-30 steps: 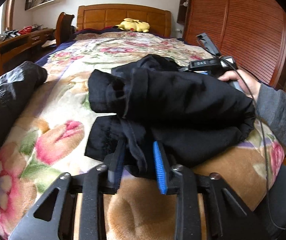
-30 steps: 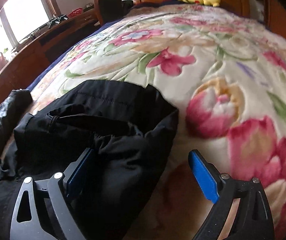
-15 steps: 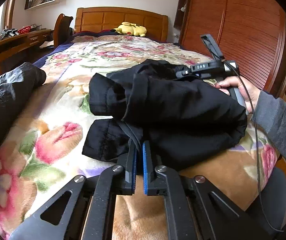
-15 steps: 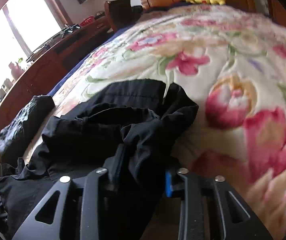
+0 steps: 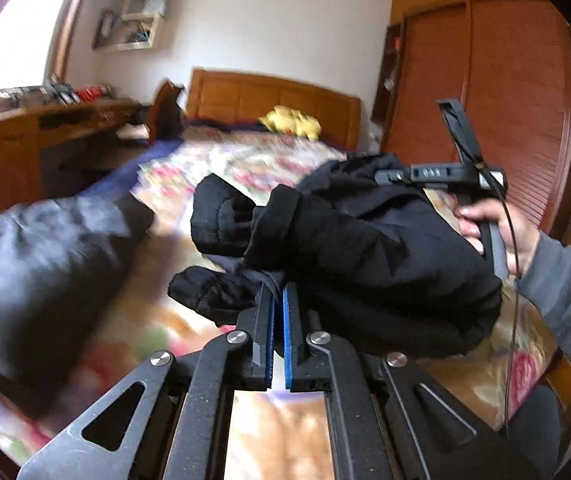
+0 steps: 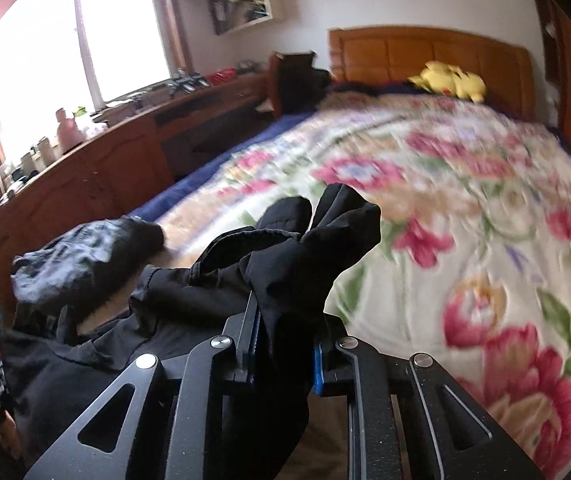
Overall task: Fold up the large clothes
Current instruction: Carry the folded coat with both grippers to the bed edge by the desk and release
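A bulky black garment (image 5: 365, 248) hangs bunched above the floral blanket (image 5: 245, 168) of a bed. My left gripper (image 5: 278, 292) is shut on a thin fold at its near edge. In the left wrist view a person's hand (image 5: 497, 228) holds the right gripper's body (image 5: 445, 174) at the garment's far right; its fingers are hidden there. In the right wrist view my right gripper (image 6: 285, 328) has a thick wad of the black garment (image 6: 293, 256) between its jaws, which are still closing and press on the cloth.
A second dark garment (image 5: 45, 248) lies at the bed's left edge, also in the right wrist view (image 6: 85, 252). A yellow plush toy (image 6: 449, 80) sits by the headboard. A wooden desk (image 6: 105, 168) runs along the left, a wardrobe (image 5: 505, 80) on the right.
Both grippers went from open around the black garment to closed on it. Both then rose, lifting the garment off the blanket, and both views tilted up toward the room.
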The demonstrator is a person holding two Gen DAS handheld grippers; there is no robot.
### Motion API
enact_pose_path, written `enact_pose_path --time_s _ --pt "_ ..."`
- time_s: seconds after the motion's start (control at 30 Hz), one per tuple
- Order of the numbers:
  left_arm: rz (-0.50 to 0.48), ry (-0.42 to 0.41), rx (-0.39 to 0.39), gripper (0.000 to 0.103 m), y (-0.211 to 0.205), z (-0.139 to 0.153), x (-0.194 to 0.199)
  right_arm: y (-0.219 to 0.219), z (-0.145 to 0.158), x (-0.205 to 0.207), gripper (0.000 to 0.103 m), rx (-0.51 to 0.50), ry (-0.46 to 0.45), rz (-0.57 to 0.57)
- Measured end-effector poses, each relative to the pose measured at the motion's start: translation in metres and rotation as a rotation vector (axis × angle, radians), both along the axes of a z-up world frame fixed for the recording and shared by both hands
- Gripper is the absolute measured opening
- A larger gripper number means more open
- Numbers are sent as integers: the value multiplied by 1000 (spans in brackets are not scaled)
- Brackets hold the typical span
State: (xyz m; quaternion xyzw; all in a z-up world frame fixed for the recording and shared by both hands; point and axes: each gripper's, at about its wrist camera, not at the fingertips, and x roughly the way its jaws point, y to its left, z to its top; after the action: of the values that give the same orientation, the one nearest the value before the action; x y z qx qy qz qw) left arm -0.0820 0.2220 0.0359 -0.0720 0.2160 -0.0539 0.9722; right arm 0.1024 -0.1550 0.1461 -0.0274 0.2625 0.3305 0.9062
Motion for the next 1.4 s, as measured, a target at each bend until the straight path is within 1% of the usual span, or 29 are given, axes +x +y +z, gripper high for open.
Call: enact_pose_path --time_s 0.07,0.23,0.33,0.4,0.53,0.6,0.67,0.73,0.8,0.87,0.9,0.97,1.0,1.07,1.1,1.13,1.17,1.2,1.23,1.27,1.3,1.33,1.37,1.4 --pt "40 -18 33 4 21 11 -2 17 11 -6 19 1 -23 23" --pt "153 -62 112 4 85 42 -13 80 37 -13 19 -5 -84 85" --pt "213 -72 120 4 120 52 -19 120 44 -13 19 0 -101 117" --pt "265 -71 150 4 142 56 -24 150 47 -15 19 1 -111 144" --pt "368 -73 171 4 188 58 -35 203 44 -16 19 11 -128 198" --pt "427 -68 182 4 211 56 -42 230 34 -9 19 24 -128 228" --pt "479 -56 175 4 236 48 -48 251 23 -4 19 34 -125 259" --pt "535 -24 170 4 259 33 -53 271 7 3 19 37 -115 288" --pt "577 39 161 4 281 9 -54 293 -16 7 19 7 -96 312" --pt "590 92 144 4 295 -16 -52 312 -41 18 20 -59 -79 296" --pt "590 97 139 4 296 -21 -52 318 -55 23 21 -93 -73 275" --pt "586 96 118 4 296 -30 -54 319 -72 33 25 -116 -62 242" --pt "585 97 120 4 293 -31 -54 316 -77 39 27 -115 -46 234" --pt "592 109 145 4 286 -32 -52 310 -82 47 36 -115 -19 240" --pt "597 110 149 4 281 -31 -55 308 -82 48 39 -119 -11 245" --pt "602 113 146 4 278 -30 -54 302 -81 49 48 -124 -11 244" --pt "614 118 143 7 277 -30 -55 305 -76 51 58 -128 -16 239" --pt "624 118 143 9 274 -24 -64 300 -73 45 62 -130 -28 237" --pt "632 115 144 10 272 -21 -67 296 -69 41 71 -127 -47 235" --pt "637 109 145 17 268 -18 -70 292 -66 37 75 -126 -62 234" --pt "640 101 151 25 263 -14 -74 281 -64 34 76 -126 -71 233" --pt "641 89 158 29 259 -9 -76 271 -63 30 77 -127 -79 230" --pt "636 71 166 37 250 -4 -80 263 -62 24 77 -129 -88 223" --pt "630 59 172 43 245 1 -82 251 -62 19 77 -132 -101 211"
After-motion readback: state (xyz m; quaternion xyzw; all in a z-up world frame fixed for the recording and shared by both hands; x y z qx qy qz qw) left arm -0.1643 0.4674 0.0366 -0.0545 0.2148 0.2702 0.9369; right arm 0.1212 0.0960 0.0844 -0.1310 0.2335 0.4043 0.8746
